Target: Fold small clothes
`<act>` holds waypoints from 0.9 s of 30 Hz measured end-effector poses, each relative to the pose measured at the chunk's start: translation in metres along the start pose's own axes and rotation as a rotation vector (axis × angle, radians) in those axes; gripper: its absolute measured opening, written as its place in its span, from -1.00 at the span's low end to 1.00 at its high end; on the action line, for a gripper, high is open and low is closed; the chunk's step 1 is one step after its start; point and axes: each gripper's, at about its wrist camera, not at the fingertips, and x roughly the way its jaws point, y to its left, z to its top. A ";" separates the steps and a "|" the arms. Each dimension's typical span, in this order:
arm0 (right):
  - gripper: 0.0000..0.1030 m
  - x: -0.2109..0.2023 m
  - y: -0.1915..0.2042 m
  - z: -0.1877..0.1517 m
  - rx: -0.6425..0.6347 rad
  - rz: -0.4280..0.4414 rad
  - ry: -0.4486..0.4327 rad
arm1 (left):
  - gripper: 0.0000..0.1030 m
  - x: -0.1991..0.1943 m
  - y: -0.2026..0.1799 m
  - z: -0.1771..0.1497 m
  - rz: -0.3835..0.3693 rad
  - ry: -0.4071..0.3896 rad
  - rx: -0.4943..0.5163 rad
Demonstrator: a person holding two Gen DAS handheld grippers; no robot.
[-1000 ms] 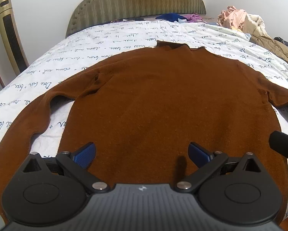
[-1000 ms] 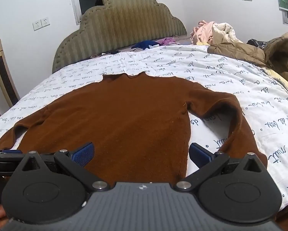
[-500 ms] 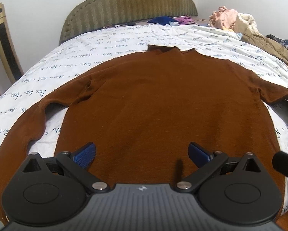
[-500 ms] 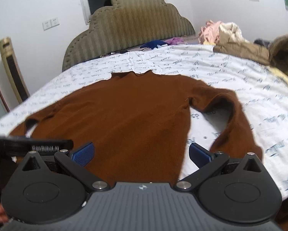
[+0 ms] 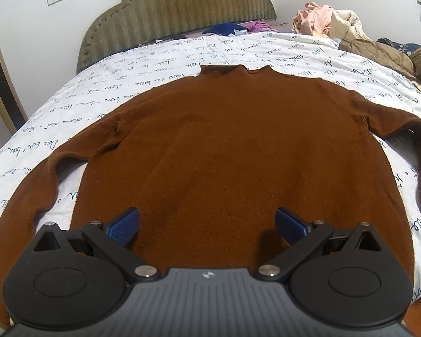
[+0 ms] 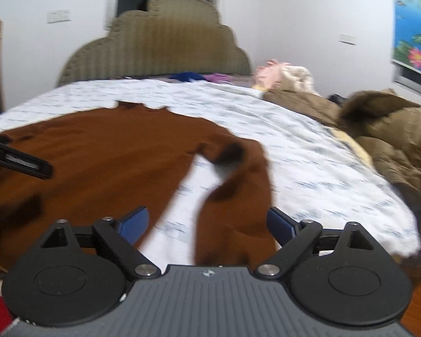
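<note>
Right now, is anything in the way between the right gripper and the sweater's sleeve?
Nothing visible. The right gripper, its jaws closing but gripping nothing, hangs just above the brown sleeve, which lies bare on the sheet. The coats sit off to the side.

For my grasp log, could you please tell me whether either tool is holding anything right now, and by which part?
Nothing is held. The left tool hovers open over the brown knitted sweater; the right tool is closing around its right sleeve, pads not yet pressing.

Covered in dark cursive script, the white bedsheet [image 5: 182,56]; single words too small and slanted to read.
</note>
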 end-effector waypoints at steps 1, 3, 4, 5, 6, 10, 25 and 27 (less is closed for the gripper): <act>0.62 0.001 -0.006 -0.004 0.011 -0.013 0.016 | 1.00 0.000 -0.001 0.000 0.000 0.001 0.004; 0.54 0.004 -0.016 -0.010 0.030 -0.023 0.051 | 1.00 0.000 -0.002 -0.001 0.000 0.001 0.010; 0.52 0.006 -0.021 -0.012 0.029 -0.024 0.072 | 1.00 0.000 -0.003 -0.001 0.001 0.001 0.012; 0.49 0.008 -0.024 -0.015 0.041 -0.013 0.087 | 1.00 0.000 -0.004 -0.001 0.000 0.001 0.014; 0.41 0.008 -0.026 -0.012 0.036 -0.012 0.111 | 1.00 0.001 -0.005 -0.001 0.000 0.003 0.016; -0.32 0.016 -0.030 -0.012 0.096 0.033 0.178 | 1.00 0.000 -0.006 -0.001 0.006 0.003 0.027; -0.81 -0.027 -0.106 0.068 -0.065 -0.453 -0.309 | 1.00 0.000 -0.007 0.000 0.012 0.006 0.025; -0.84 -0.036 -0.128 0.078 -0.038 -0.533 -0.421 | 1.00 0.001 -0.006 0.000 0.012 0.008 0.021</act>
